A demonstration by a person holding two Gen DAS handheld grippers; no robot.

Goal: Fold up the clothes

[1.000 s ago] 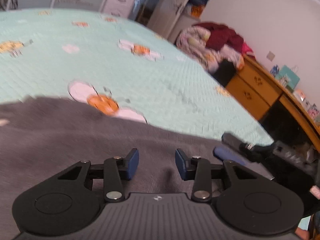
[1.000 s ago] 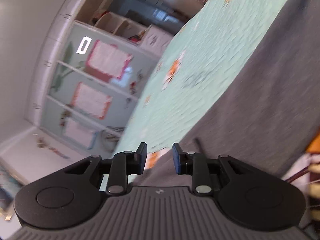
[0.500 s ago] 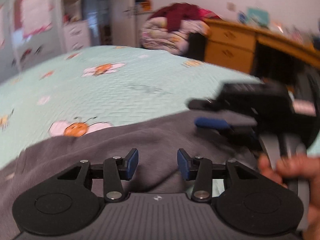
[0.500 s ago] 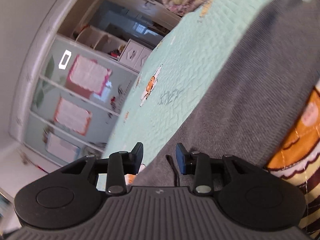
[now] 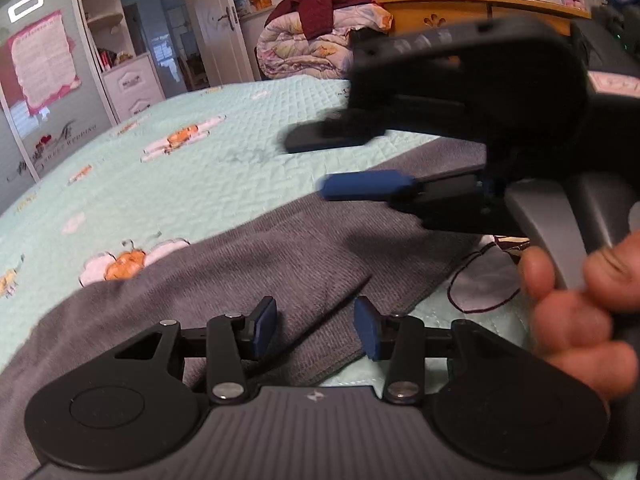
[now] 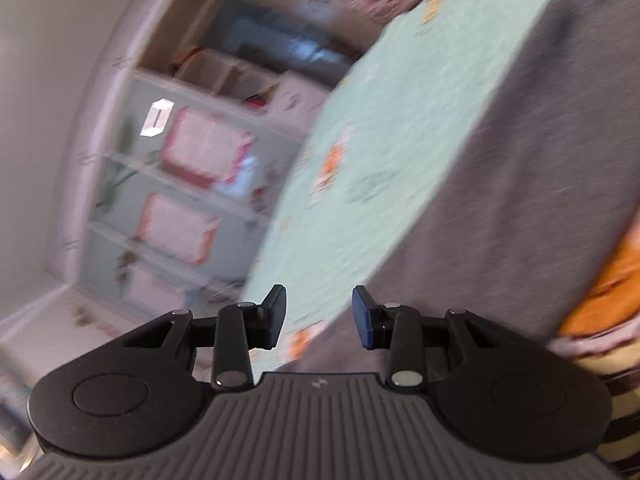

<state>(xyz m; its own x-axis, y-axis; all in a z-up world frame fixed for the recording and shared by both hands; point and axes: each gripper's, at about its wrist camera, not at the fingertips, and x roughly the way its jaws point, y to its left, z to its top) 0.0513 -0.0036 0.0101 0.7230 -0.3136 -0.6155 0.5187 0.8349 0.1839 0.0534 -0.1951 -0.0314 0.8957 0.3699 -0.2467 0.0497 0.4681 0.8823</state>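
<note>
Change vs 1 s ago: R gripper (image 5: 340,164) has swung in front of the L cam, from low at the far right edge to high over the grey garment (image 5: 280,256), now large and motion-blurred, w/ the hand (image 5: 580,300) holding it in view. L view also panned: wardrobe doors and bedding pile now behind the bed (image 5: 200,184). R cam rolled and blurred, so R is mid-move. L gripper (image 5: 316,328) has kept about the same gap throughout, blue pads apart, nothing between them but cloth lying below. R gripper (image 6: 319,312) also apart, empty, in its own view and from the side.

Meaning for task: neither gripper has cloth pinched, both hover over the garment. Looks like repositioning between grabs; fits either lining up for a fold or letting go after one, can't tell which.

Garment: dark grey knit, flat on the mint quilted bed, near edge of the bed, right under both grippers. Straight far edge, a dark crease/fold line runs diagonally just beyond L gripper. Thin dark cord loop (image 5: 480,280) at its right end. Orange striped fabric (image 6: 600,300) right of garment in R view, unclear what.
</note>
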